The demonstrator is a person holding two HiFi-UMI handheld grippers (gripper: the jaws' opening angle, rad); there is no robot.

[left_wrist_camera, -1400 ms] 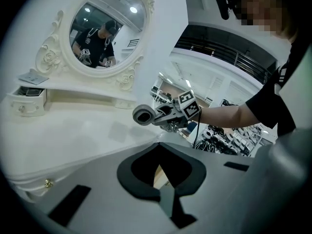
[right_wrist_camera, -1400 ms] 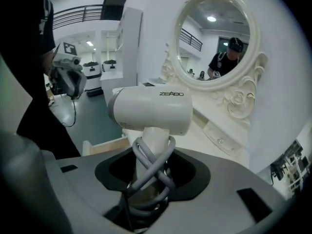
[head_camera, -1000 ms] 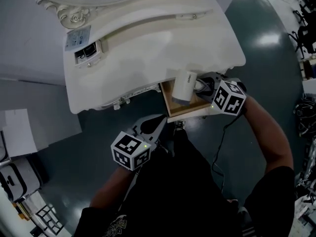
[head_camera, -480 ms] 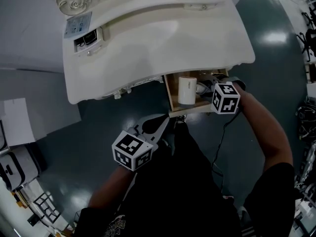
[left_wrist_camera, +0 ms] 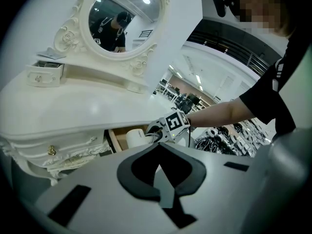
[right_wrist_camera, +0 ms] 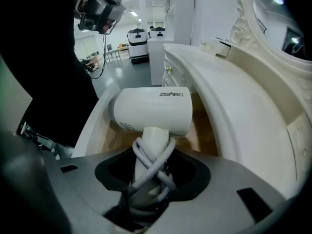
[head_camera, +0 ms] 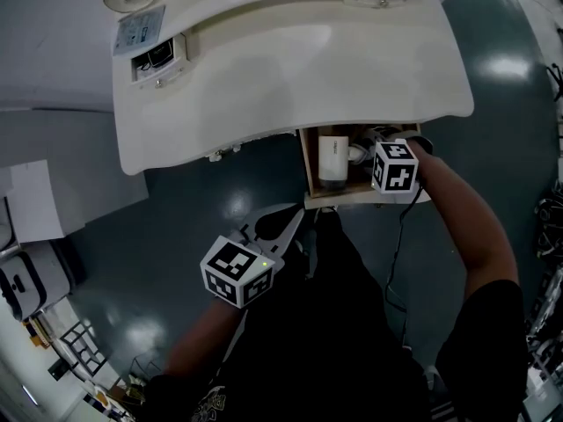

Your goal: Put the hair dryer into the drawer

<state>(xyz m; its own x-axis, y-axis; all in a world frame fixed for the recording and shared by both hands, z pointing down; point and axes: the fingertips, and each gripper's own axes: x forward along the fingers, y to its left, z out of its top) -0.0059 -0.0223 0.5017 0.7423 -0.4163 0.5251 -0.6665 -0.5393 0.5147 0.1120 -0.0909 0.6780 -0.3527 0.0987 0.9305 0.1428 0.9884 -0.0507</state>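
Note:
A white hair dryer (head_camera: 332,159) lies low inside the open wooden drawer (head_camera: 310,170) of a white dressing table (head_camera: 290,69). My right gripper (head_camera: 364,155) is shut on its handle, which is wrapped in grey cord (right_wrist_camera: 151,165). In the right gripper view the dryer's barrel (right_wrist_camera: 152,110) hangs crosswise just above the drawer floor (right_wrist_camera: 201,136). My left gripper (head_camera: 283,225) hovers over the dark floor in front of the table, left of the drawer, shut on nothing. The left gripper view shows the left gripper (left_wrist_camera: 161,152), the drawer (left_wrist_camera: 116,138), the dryer (left_wrist_camera: 137,137) and the right gripper (left_wrist_camera: 163,130).
An oval mirror (left_wrist_camera: 122,18) and a small white box with a drawer (left_wrist_camera: 45,72) stand on the table top. A flat device (head_camera: 154,57) lies at its left end. A black cable (head_camera: 396,253) trails from the right gripper. White boxes (head_camera: 33,214) sit on the floor at left.
My right gripper has come down with the hair dryer, from level with the table edge into the drawer. The left gripper has sunk slightly.

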